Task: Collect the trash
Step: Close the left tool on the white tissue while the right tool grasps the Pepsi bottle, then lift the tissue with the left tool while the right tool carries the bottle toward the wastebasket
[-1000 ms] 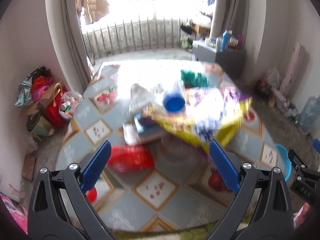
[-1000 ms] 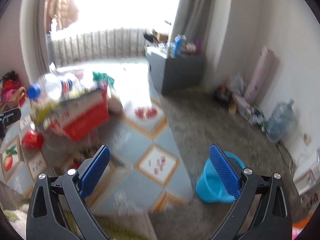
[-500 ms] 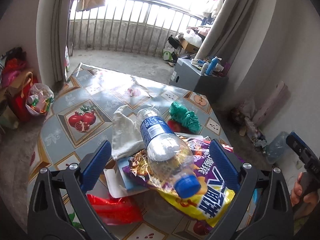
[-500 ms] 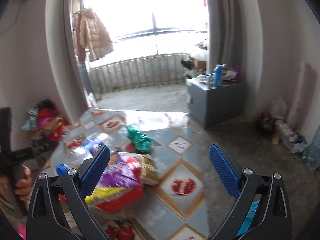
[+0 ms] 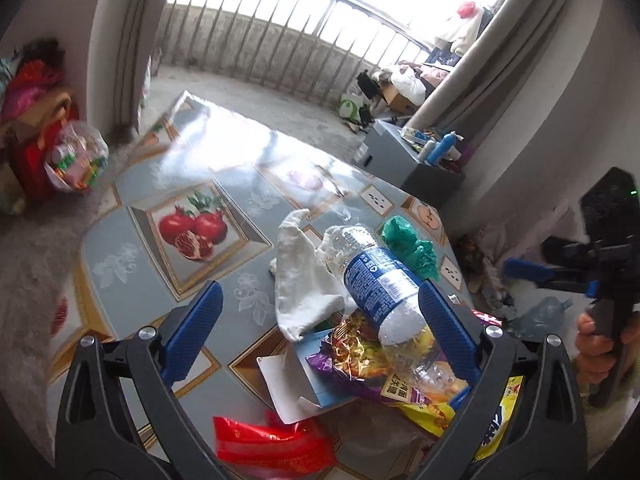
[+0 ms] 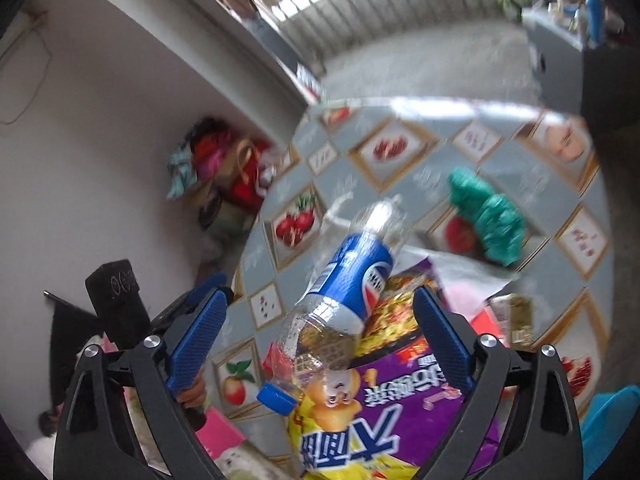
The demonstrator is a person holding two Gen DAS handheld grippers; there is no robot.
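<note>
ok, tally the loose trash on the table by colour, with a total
Clear with blue label, bottle: 1
Green, crumpled bag: 1
White, crumpled cloth or paper: 1
Purple and yellow, snack bag: 1
Red, plastic bag: 1
White and blue, flat card: 1
Total: 6; anything buried underneath can't be told.

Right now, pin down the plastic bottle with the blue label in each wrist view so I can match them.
Left wrist: the plastic bottle lies right of centre, cap toward the camera, beside the white cloth.
Right wrist: the bottle lies centre frame, blue cap at lower left, on the snack bag.
Shared landmark: the crumpled green bag, beyond the bottle in both.
</note>
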